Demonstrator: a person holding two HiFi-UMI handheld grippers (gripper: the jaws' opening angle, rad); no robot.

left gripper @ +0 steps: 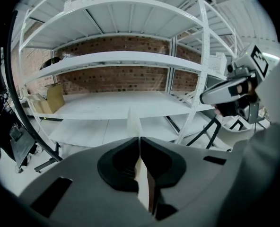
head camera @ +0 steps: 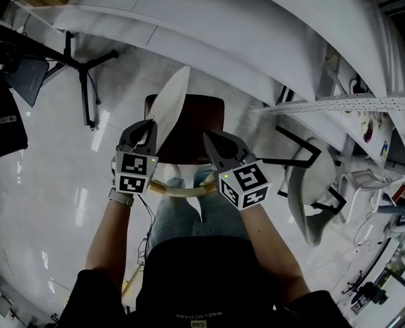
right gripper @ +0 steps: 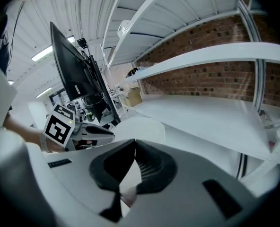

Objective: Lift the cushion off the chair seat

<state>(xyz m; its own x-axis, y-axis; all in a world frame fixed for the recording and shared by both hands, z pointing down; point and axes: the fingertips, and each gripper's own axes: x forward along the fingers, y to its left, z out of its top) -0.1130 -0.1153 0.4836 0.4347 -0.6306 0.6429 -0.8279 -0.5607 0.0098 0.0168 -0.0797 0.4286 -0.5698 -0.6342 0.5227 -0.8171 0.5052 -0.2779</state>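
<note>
The white cushion stands on edge, tilted, above the dark brown chair seat. My left gripper is shut on its near lower edge. In the left gripper view the cream edge of the cushion runs between the shut jaws of the left gripper and sticks out beyond them. My right gripper hovers over the seat's right part, a little apart from the cushion, shut with nothing in it. In the right gripper view the right gripper has its tips together, and the cushion shows beyond them.
White metal shelving stands behind the chair. A white chair is at the right and a black stand at the left on the glossy floor. The person's legs are just in front of the seat. A cardboard box sits on a shelf.
</note>
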